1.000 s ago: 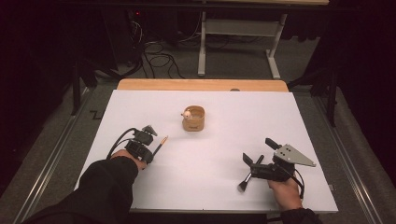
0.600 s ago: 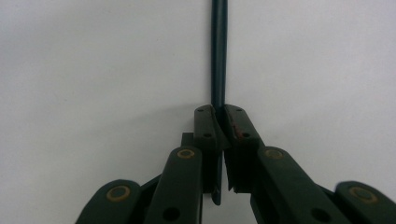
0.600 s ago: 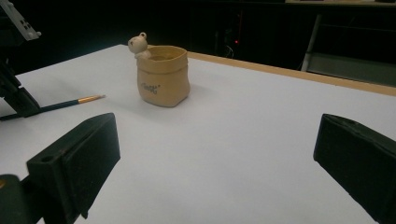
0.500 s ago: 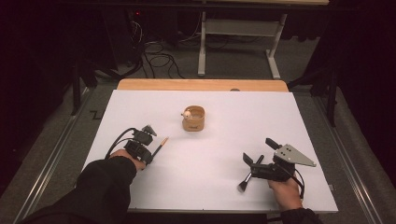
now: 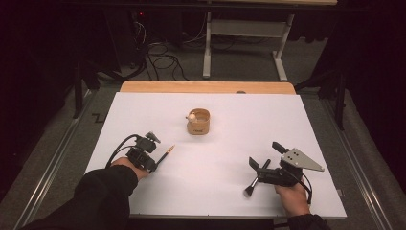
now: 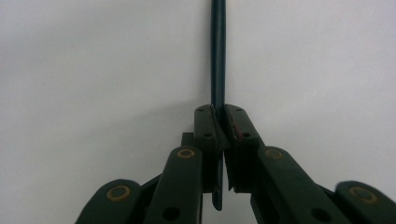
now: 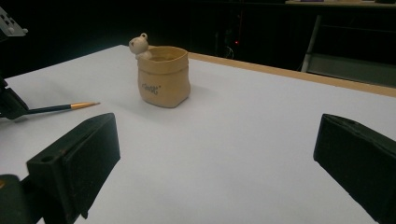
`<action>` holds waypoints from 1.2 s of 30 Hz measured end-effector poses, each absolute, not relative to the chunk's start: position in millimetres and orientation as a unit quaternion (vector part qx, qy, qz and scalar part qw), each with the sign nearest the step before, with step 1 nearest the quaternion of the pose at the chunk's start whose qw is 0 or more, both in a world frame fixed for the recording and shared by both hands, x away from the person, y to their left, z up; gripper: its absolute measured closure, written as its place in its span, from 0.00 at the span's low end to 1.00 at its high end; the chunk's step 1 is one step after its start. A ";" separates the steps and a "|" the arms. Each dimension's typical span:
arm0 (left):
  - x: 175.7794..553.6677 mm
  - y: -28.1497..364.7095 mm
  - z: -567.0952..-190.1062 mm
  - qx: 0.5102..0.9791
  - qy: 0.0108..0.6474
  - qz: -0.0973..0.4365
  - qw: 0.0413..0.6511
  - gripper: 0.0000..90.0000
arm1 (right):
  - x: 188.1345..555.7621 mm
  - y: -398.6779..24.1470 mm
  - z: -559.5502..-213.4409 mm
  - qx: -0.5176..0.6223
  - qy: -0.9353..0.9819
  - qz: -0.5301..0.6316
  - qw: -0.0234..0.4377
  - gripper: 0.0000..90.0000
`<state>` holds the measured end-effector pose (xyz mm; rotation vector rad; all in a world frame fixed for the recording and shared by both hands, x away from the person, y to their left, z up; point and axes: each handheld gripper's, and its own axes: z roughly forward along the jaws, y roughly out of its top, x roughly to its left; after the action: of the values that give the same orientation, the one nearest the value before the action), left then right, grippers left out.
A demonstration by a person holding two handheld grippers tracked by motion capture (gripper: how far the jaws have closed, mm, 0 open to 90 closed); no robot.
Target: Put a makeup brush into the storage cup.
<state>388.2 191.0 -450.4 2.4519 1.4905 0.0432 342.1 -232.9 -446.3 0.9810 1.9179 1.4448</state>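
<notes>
A slim dark pencil-like stick with a gold tip [image 5: 165, 154] is clamped in the left gripper [image 5: 154, 165], low over the white table sheet [image 5: 230, 129] on its left side. In the left gripper view the dark shaft [image 6: 218, 51] runs straight up from between the two black jaws, which are pressed together on it with only the shaft's width between the pads [image 6: 205, 126]. From the high view the stick points up and to the right, toward the middle of the table, its gold end [image 7: 84, 105] clear of the gripper. Whether the tip rests on the sheet or hangs just above it cannot be told.

Farther along that line, well apart from the tip, stands a small tan sack-shaped pot [image 5: 198, 121] with a little bear figure [image 7: 139, 45] peeking over its rim and dark lettering on its front. It sits upright near the centre of the sheet.

On the right side, near the front edge, the right gripper [image 5: 256, 167] rests in the person's right hand [image 5: 292, 199], a grey three-cornered plate [image 5: 301, 159] on top. Its jaws are spread wide with nothing between them, as the right gripper view shows. Just beside its jaws lies a small brush with dark bristles [image 5: 251, 186], on the sheet.

A wooden strip [image 5: 206, 86] borders the far edge of the table.
</notes>
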 end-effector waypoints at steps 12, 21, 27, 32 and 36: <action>382.1 204.1 -440.7 0.836 0.517 0.032 0.181 0.94 | 342.3 -232.7 -446.7 0.365 0.712 0.535 0.271 0.01; 374.5 210.8 -442.3 0.828 0.508 0.053 0.231 0.94 | 342.4 -232.6 -446.9 0.365 0.713 0.533 0.271 0.01; 370.7 213.2 -444.7 0.815 0.501 0.076 0.280 0.94 | 342.7 -232.4 -447.0 0.364 0.714 0.531 0.273 0.01; 366.9 217.9 -450.0 0.801 0.496 0.095 0.322 0.94 | 342.5 -231.9 -447.2 0.365 0.715 0.530 0.275 0.01; 363.4 221.7 -454.7 0.795 0.483 0.109 0.351 0.94 | 342.2 -231.0 -447.3 0.364 0.716 0.528 0.275 0.01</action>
<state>363.4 221.7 -454.7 2.0582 1.2499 0.2812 342.2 -231.0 -447.3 0.9796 1.9253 1.4186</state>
